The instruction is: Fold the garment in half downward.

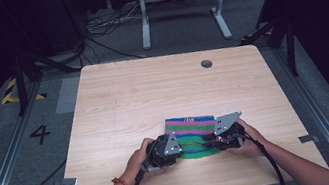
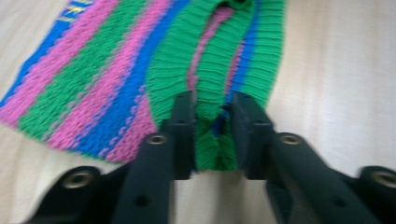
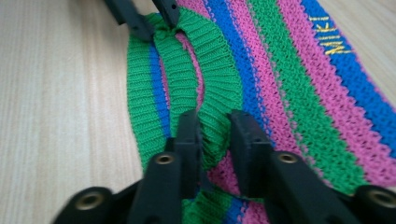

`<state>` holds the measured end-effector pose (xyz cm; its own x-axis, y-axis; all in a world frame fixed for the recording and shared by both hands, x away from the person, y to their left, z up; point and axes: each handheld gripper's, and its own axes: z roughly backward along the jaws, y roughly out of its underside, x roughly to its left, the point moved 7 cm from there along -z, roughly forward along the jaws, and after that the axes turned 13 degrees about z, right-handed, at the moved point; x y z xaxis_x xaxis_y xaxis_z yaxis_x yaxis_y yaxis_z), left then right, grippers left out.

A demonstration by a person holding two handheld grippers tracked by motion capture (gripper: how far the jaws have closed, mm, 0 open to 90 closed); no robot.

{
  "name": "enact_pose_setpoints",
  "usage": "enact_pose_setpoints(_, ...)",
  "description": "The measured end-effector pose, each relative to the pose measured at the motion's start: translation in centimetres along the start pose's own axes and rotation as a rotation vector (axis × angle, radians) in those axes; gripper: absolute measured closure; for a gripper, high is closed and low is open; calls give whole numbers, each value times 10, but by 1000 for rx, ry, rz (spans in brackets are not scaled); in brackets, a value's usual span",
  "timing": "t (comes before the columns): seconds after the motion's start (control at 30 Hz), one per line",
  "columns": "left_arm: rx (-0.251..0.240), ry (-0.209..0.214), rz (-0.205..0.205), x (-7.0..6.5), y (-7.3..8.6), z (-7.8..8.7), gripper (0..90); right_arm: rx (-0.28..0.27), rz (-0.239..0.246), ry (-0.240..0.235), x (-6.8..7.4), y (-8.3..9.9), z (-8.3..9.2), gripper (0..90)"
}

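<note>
the striped knitted piece (image 1: pixel 190 127) lies flat on the table (image 1: pixel 119 105), in the lower centre of the high view, close to the near edge. its bands run green, pink and blue, with a green ribbed cuff on the side nearest the person and small yellow lettering (image 3: pixel 335 41) on the far blue band.

left hand-held gripper (image 1: pixel 176 147): placed at the lower left corner of the knit in the high view, touching it. in the left gripper view (image 2: pixel 212 135) its two black jaws rise from the bottom centre and are clenched on a bunched fold of the green ribbed cuff (image 2: pixel 212 65); the fabric sits pinched between the pads.

right hand-held gripper (image 1: pixel 216 140): placed at the lower right corner of the knit, opposite the left one. in the right gripper view (image 3: pixel 214 140) the jaws are clamped on the green ribbed edge, which passes between the pads. the left hand-held gripper's jaws appear at the upper left of that frame, gripping the far end of the same cuff.

the two grips sit on one ribbed edge, with the striped body stretching away beyond them.
</note>
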<state>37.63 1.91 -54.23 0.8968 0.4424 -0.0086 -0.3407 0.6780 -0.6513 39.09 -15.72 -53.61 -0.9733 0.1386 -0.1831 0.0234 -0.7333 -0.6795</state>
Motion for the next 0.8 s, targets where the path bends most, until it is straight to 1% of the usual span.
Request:
enact_pose_setpoints(0.03,-4,4,3,2,-1,-1,744,1,2,11,-2,0,2,844)
enact_pose_setpoints(0.13,-10,6,21,2,-2,-1,743,0,5,1,-2,0,9,863)
enact_pose_setpoints(0.2,-20,33,35,0,0,-1,701,-1,4,-8,0,2,12,864)
enact_pose_setpoints(0.23,-25,46,41,-1,0,0,693,7,15,-17,2,4,11,865)
enact_pose_setpoints(0.27,-25,46,41,-1,0,0,692,7,15,-17,2,4,11,865)
enact_pose_setpoints(0.33,-27,61,44,-4,0,-1,691,18,25,-26,6,7,11,866)
enact_pose_setpoints(0.37,-28,67,46,-4,0,-1,688,21,22,-28,6,8,12,867)
enact_pose_setpoints(0.47,-27,57,39,-5,0,-1,693,30,27,-23,5,10,12,868)
enact_pose_setpoints(0.5,-24,57,44,-5,0,-1,697,32,23,-21,4,10,13,869)
enact_pose_setpoints(0.53,-28,63,48,-4,0,-1,698,33,18,-8,3,11,13,870)
enact_pose_setpoints(0.57,-36,73,65,-3,0,-2,698,39,22,1,2,11,13,871)
enact_pose_setpoints(0.67,-42,75,72,-4,0,-2,696,42,23,7,1,11,12,871)
enact_pose_setpoints(0.7,-43,78,78,-4,0,-1,689,41,15,9,1,11,12,869)
enact_pose_setpoints(0.73,-45,84,84,-5,0,-1,662,36,6,6,1,11,12,865)
enact_pose_setpoints(0.8,-42,86,79,-5,-2,0,647,30,5,4,1,11,13,861)
